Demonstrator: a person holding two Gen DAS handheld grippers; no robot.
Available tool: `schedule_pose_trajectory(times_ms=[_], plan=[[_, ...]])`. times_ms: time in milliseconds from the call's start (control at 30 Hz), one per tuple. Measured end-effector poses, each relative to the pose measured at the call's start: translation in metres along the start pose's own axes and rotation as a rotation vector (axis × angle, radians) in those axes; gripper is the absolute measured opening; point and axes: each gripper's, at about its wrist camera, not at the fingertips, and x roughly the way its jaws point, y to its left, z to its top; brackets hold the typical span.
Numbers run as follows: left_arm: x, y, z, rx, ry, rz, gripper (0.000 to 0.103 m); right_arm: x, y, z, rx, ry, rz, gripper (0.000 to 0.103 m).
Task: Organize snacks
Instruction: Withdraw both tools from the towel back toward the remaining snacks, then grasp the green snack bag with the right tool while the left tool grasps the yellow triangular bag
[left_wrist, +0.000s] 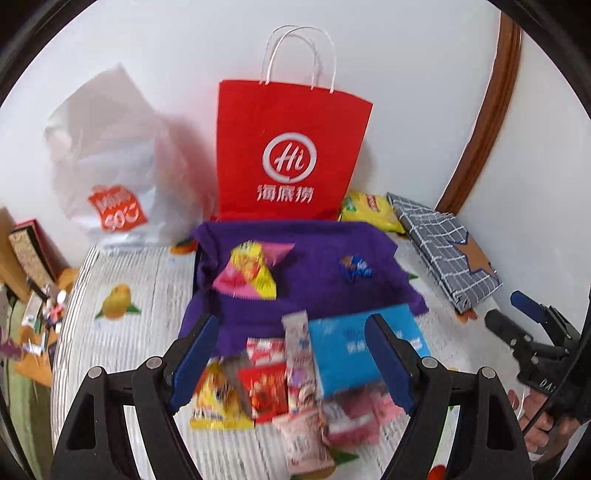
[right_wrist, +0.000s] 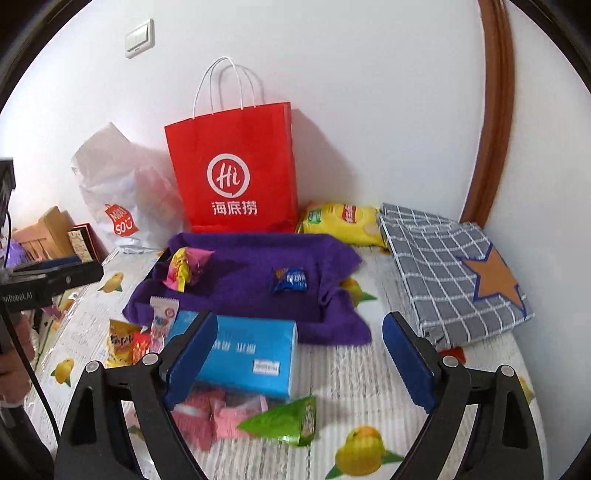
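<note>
While both claws are hovering over the snack pile, the left claw (left_wrist: 295, 358) is standing wide open with nothing between its blue pads, and the right claw (right_wrist: 301, 356) is gaping open and empty too. A purple cloth (right_wrist: 255, 273) is lying spread on the surface (right_wrist: 354, 384), which is wearing a striped cover with orange fruit prints. On the cloth a yellow and pink snack packet (left_wrist: 253, 273) is sitting toward the left and a small blue candy (right_wrist: 290, 279) toward the right, well apart. A blue box (right_wrist: 255, 354) is resting at the near edge of the cloth, with pink wrapped snacks (right_wrist: 218, 417) and a green triangular packet (right_wrist: 286, 421) lying just in front of it. Left of the box, a red packet (left_wrist: 267, 387), a yellow packet (left_wrist: 216, 402) and a tall pink and white stick packet (left_wrist: 297, 343) are crowding together. A red paper bag (left_wrist: 288, 151) is standing upright against the wall behind the cloth, a white plastic bag (left_wrist: 107, 162) slumping to its left, a yellow chip bag (right_wrist: 343, 221) lying to its right. A grey checked folder with an orange star (right_wrist: 454, 273) is lying on the far right.
</note>
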Motion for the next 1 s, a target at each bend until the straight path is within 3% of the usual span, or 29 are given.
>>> schedule_pose_trajectory(times_ms=[200, 300, 633, 800, 900, 1000], plan=[[-0.001, 0.008, -0.028, -0.026, 0.031, 0.026, 0.08, -0.001, -0.007, -0.028, -0.007, -0.008, -0.009, 0.09], [0.003, 0.014, -0.042, -0.053, 0.051, 0.032, 0.08, 0.012, -0.009, -0.043, 0.001, 0.035, 0.027, 0.081], [0.013, 0.032, -0.087, -0.114, 0.062, 0.008, 0.08, 0.055, 0.0, -0.097, -0.015, 0.118, 0.118, 0.081], [0.019, 0.033, -0.099, -0.119, 0.077, 0.006, 0.08, 0.074, 0.007, -0.106, -0.053, 0.135, 0.099, 0.081], [0.021, 0.033, -0.105, -0.109, 0.082, 0.016, 0.08, 0.079, 0.007, -0.107, -0.061, 0.14, 0.094, 0.066], [0.026, 0.032, -0.109, -0.095, 0.077, 0.028, 0.08, 0.074, 0.003, -0.108, -0.066, 0.111, 0.098, 0.065]])
